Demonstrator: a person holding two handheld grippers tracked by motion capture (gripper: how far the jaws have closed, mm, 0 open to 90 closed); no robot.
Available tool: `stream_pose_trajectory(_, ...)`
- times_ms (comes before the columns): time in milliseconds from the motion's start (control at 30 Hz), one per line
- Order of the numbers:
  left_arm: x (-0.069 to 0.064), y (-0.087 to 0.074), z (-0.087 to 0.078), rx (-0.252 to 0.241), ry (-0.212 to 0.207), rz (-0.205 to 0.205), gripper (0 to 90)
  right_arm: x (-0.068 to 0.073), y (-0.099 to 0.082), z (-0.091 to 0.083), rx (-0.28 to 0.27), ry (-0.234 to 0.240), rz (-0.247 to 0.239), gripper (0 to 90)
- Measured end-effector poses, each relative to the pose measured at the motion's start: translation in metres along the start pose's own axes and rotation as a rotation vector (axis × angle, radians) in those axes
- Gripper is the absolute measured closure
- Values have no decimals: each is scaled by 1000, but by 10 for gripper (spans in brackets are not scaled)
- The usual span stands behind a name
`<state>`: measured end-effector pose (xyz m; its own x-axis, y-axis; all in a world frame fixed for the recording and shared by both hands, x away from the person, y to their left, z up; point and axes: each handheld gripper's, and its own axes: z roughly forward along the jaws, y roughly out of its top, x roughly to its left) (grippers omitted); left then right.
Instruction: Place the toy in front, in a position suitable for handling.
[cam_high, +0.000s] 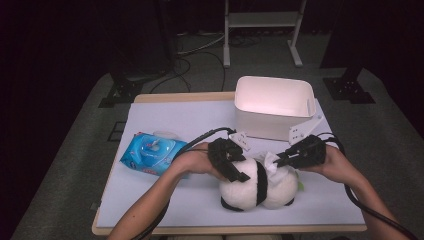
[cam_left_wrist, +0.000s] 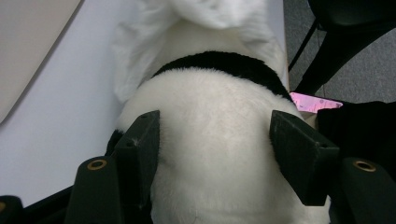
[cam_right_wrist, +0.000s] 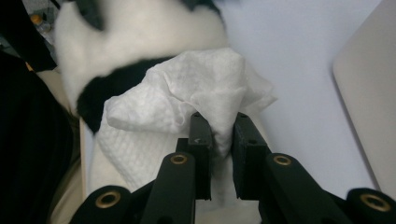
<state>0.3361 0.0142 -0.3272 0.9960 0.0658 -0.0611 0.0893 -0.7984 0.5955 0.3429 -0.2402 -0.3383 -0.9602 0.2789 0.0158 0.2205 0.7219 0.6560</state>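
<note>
A white plush toy with a black band (cam_high: 255, 187) lies on the white table (cam_high: 165, 200) near the front edge. My left gripper (cam_high: 240, 175) comes at it from the left; in the left gripper view its jaws stand on either side of the plush toy's body (cam_left_wrist: 215, 116) and the pads press into the fur. My right gripper (cam_high: 281, 160) is shut on a crumpled white wipe (cam_right_wrist: 187, 98) and holds the wipe (cam_high: 272, 162) against the right half of the toy. Black and white fur of the toy (cam_right_wrist: 135, 32) shows beyond the wipe.
A white plastic bin (cam_high: 240, 100) stands at the back of the table, just behind both grippers. A blue pack of wet wipes (cam_high: 152, 152) lies to the left. A pink tag (cam_left_wrist: 315, 102) sticks out at the toy's side. A metal stand (cam_high: 262, 20) is on the floor beyond.
</note>
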Motion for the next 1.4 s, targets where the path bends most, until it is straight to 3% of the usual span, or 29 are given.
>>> stream_pose_trajectory(100,1,0,-1,-3,-3,-12,343,-3,4,7,23,15,11,786)
stream_pose_trajectory(167,3,0,-2,-6,-9,-18,301,1,4,12,44,17,-10,789)
stream_pose_trajectory(233,5,3,-4,-9,-11,-35,223,6,3,15,45,23,-6,791)
stream_pose_trajectory(300,6,5,-1,25,5,-55,112,8,1,13,44,24,-16,792)
stream_pose_trajectory(500,12,5,13,69,-52,-97,23,20,2,11,49,26,-58,792)
stream_pose_trajectory(600,11,4,22,97,-100,-88,21,24,2,12,47,37,-63,792)
stream_pose_trajectory(700,12,4,24,99,-127,-74,77,26,3,13,52,44,-68,792)
stream_pose_trajectory(833,15,1,21,78,-137,-63,276,24,1,11,43,37,-56,791)
stream_pose_trajectory(933,17,5,16,69,-116,-39,341,20,0,9,27,26,-41,790)
stream_pose_trajectory(1100,19,20,10,96,-76,21,357,12,-4,-2,-5,2,-17,787)
stream_pose_trajectory(1233,19,34,5,137,-26,108,357,8,-7,-7,-25,-16,-8,786)
stream_pose_trajectory(1400,20,42,0,183,20,180,355,4,-6,-7,-50,-29,5,787)
